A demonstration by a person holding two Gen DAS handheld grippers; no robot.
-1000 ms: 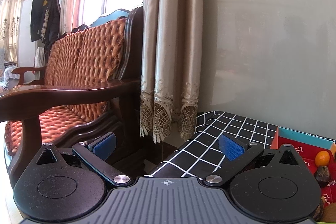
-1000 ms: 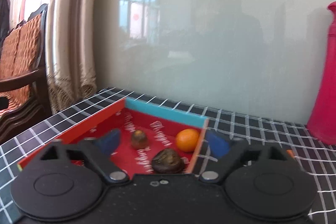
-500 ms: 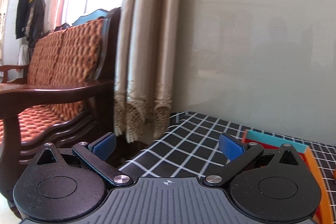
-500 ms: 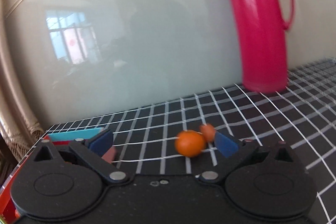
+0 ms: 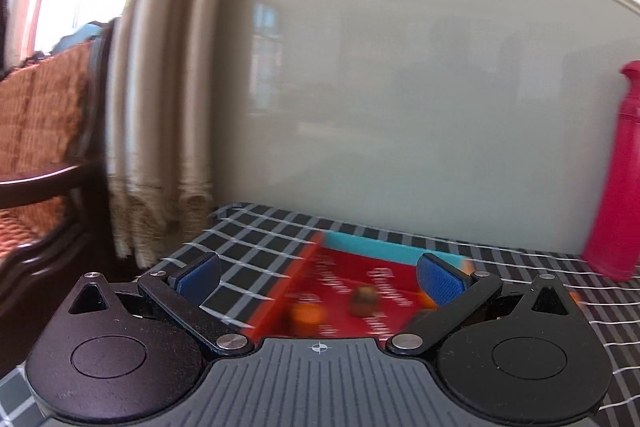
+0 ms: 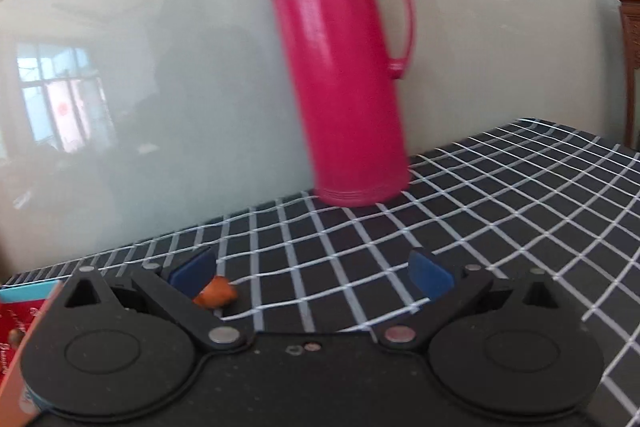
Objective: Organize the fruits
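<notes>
In the left wrist view a red box (image 5: 344, 279) with a blue far wall lies on the black checked tablecloth (image 5: 248, 251). It holds an orange fruit (image 5: 306, 313) and a brown fruit (image 5: 363, 299), both blurred. My left gripper (image 5: 318, 277) is open and empty, just in front of the box. In the right wrist view my right gripper (image 6: 310, 273) is open and empty. An orange fruit (image 6: 216, 294) lies on the tablecloth (image 6: 500, 195) beside its left finger. The box's corner (image 6: 24, 301) shows at the left edge.
A tall pink thermos (image 6: 344, 67) stands against the grey wall, also seen in the left wrist view (image 5: 618, 179). A wooden sofa (image 5: 36, 131) and curtain (image 5: 160, 99) stand left of the table's edge.
Both grippers have swung to the right. The left view now faces the box instead of the sofa. The right view has left the box and now faces the thermos.
</notes>
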